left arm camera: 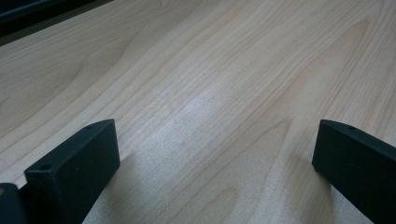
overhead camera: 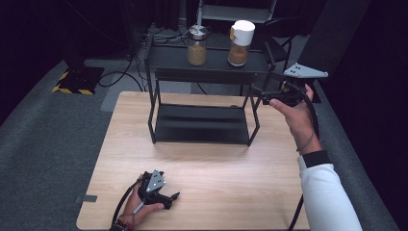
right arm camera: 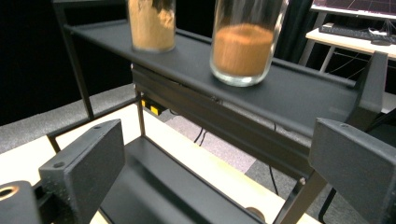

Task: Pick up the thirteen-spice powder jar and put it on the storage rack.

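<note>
A black two-level metal rack [overhead camera: 202, 60] stands at the back of the wooden table [overhead camera: 207, 168]. On its top shelf stand two glass jars of brown powder. One has a metal lid [overhead camera: 197, 45], the other a white lid [overhead camera: 239, 43]. My right gripper [overhead camera: 263, 95] hangs in the air at the rack's right end, open and holding nothing. In the right gripper view its jaws [right arm camera: 217, 135] point at the top shelf [right arm camera: 261, 93], with the reddish-powder jar [right arm camera: 243, 46] just ahead and the paler jar [right arm camera: 152, 23] farther left. My left gripper [overhead camera: 169, 196] rests open near the table's front left, its jaws [left arm camera: 215, 135] over bare wood.
The rack's lower shelf [overhead camera: 202, 124] is bare. Grey carpet [overhead camera: 48, 134] surrounds the table. Cables and a yellow-and-black striped plate [overhead camera: 77, 82] lie on the floor behind at the left. A dark chair [overhead camera: 279, 43] stands behind the rack's right end.
</note>
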A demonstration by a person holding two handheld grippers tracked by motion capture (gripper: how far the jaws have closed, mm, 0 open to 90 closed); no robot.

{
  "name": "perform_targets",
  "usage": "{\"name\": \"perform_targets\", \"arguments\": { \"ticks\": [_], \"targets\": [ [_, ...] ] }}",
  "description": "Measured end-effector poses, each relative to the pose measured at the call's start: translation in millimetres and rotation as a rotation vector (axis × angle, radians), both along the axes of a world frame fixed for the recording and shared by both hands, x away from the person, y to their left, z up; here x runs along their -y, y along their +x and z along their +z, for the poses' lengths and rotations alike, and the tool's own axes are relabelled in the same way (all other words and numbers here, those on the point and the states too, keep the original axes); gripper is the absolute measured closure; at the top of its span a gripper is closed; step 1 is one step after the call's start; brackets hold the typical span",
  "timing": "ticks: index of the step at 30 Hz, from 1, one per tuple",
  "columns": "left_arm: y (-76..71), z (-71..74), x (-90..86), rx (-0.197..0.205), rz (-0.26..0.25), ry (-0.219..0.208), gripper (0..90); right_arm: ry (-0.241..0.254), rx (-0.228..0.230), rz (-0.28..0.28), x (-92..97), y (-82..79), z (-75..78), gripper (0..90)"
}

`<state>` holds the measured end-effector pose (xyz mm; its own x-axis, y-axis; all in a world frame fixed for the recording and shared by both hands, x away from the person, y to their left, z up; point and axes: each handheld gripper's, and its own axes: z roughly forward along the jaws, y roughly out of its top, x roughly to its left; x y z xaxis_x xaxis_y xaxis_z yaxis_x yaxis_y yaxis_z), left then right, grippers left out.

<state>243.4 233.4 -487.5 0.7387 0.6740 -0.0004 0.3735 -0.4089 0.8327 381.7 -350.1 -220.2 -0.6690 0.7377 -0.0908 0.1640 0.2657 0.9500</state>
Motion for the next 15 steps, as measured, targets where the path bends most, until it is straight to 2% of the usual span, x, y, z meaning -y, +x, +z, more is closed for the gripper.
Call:
{"name": "perform_targets", "arguments": {
  "ticks": [9,13,15],
  "targets": [
    [-0.1,-0.1,0.0,0.000,0.001,0.000,0.1,-0.016,-0.006,0.023,3.9,-12.4,-22.3,3.6],
    [-0.1,0.0,0.1,0.000,0.001,0.000,0.1,-0.001,-0.016,0.037,7.6,-17.5,-37.1,3.6],
    [-0.1,0.0,0.1,0.000,0.001,0.000,0.1,-0.019,-0.019,0.035,8.2,-21.8,-46.5,3.5]
  ]
}}
